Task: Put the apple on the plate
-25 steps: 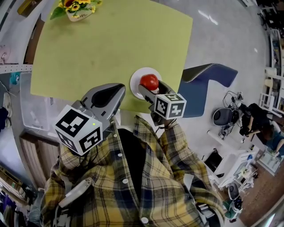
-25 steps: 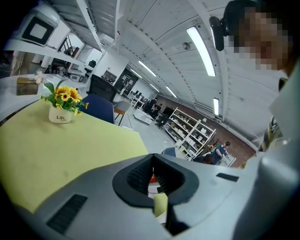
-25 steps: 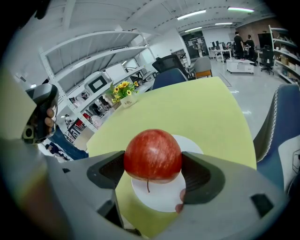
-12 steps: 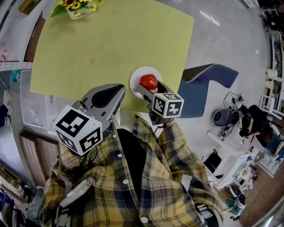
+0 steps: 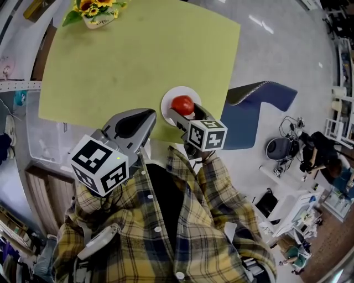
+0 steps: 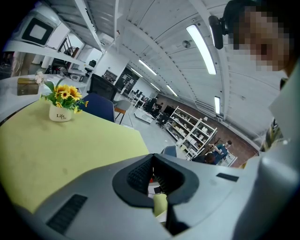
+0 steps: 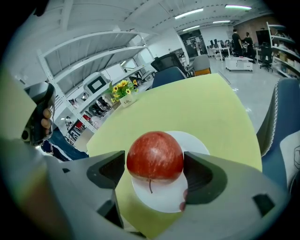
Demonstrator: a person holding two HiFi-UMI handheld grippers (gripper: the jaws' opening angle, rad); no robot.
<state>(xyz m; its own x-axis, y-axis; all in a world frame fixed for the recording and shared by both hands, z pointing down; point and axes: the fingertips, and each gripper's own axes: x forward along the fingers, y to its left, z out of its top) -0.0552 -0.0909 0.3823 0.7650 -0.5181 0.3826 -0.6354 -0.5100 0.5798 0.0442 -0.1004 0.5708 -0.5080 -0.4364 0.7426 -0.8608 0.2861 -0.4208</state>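
Shifted slightly left, the right hand-held gripper [image 7: 154, 169] pinches the red apple [image 5: 182, 104] over the white plate [image 5: 167, 100] at the yellow worktop's [image 5: 138, 61] near edge. The left hand-held gripper [image 6: 152, 159] is pressed together. A sunflower pot [image 5: 95, 11] stands well apart at the far corner.

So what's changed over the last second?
The right gripper, still shut on the apple, has edged slightly left and back toward the person over the plate. Nothing was let go. The left gripper, still shut and empty, and the flower pot stayed put.
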